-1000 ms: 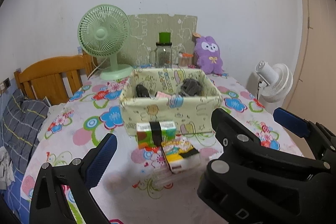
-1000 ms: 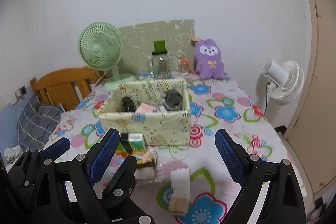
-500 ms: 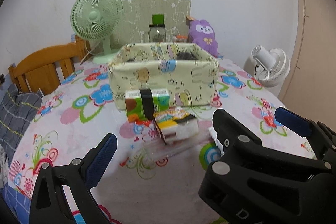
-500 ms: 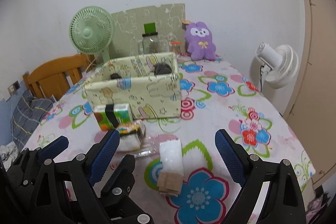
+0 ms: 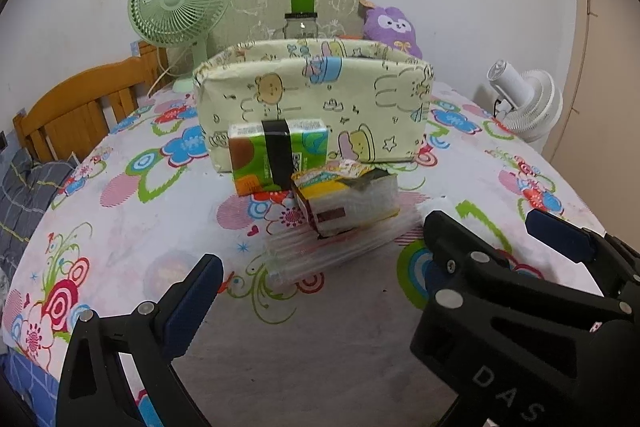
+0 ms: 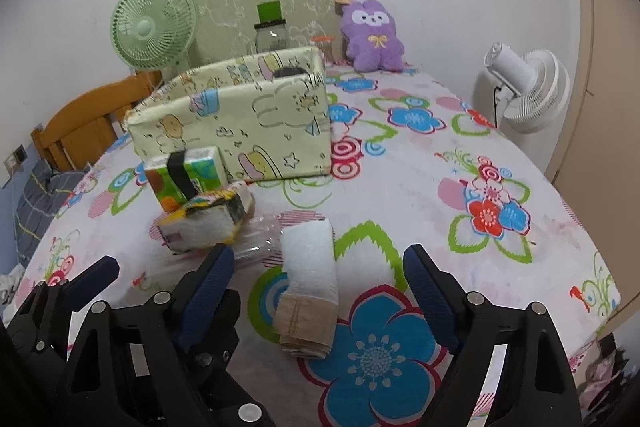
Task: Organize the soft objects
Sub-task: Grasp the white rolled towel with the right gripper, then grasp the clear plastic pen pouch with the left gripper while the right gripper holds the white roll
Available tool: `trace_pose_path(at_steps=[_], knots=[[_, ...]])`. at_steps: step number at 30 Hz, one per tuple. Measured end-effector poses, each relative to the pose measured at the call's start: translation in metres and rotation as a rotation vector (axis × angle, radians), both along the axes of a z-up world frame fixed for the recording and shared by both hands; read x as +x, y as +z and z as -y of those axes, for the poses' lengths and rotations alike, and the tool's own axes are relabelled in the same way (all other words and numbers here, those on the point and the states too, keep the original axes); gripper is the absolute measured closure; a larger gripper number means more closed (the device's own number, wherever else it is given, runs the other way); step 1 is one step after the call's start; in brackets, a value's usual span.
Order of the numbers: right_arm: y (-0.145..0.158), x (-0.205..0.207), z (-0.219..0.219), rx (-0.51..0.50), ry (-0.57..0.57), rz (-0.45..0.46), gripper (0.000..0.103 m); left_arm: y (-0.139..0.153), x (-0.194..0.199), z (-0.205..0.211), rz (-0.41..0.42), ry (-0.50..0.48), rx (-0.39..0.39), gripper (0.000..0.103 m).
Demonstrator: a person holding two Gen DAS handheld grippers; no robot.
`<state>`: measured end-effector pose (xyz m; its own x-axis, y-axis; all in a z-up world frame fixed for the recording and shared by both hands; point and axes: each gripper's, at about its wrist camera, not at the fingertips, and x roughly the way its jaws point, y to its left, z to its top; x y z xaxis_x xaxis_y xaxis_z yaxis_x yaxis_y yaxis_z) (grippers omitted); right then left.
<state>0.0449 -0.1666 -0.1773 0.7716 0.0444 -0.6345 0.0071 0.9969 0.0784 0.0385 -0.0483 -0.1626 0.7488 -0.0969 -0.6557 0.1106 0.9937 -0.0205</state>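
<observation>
From the left wrist view, the left gripper (image 5: 316,291) hangs with its fingers spread wide and nothing between them, aimed at the yellow tissue pack (image 5: 346,197) that sits on a clear plastic bag (image 5: 340,247) just before the fabric bin (image 5: 312,99); I'd worry a close here catches the slippery bag too, or knocks the green tissue pack (image 5: 276,157) behind. From the right wrist view, the right gripper (image 6: 318,277) has just been narrowing its fingers, which straddle the rolled white towel (image 6: 310,259) on the tabletop (image 6: 520,267) without pressing it. A pinch on one end could let the roll unfurl.
</observation>
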Motion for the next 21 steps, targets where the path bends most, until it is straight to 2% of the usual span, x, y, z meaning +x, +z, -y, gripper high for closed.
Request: trace_pose_path(at_steps=[8,13,16,21], knots=[[-0.017,0.017,0.001,0.037,0.032,-0.086,0.038,-0.014,0.012,0.003,-0.059,-0.009,0.010,0.002],[-0.021,0.021,-0.004,0.005,0.050,-0.103,0.066,-0.017,0.014,0.002,-0.072,-0.012,0.004,0.002],[-0.021,0.023,-0.001,0.018,0.037,-0.103,0.074,-0.015,0.015,0.002,-0.068,-0.008,0.011,0.002],[-0.017,0.025,0.006,0.052,0.021,-0.101,0.075,-0.010,0.020,-0.001,-0.081,-0.003,0.021,0.002]])
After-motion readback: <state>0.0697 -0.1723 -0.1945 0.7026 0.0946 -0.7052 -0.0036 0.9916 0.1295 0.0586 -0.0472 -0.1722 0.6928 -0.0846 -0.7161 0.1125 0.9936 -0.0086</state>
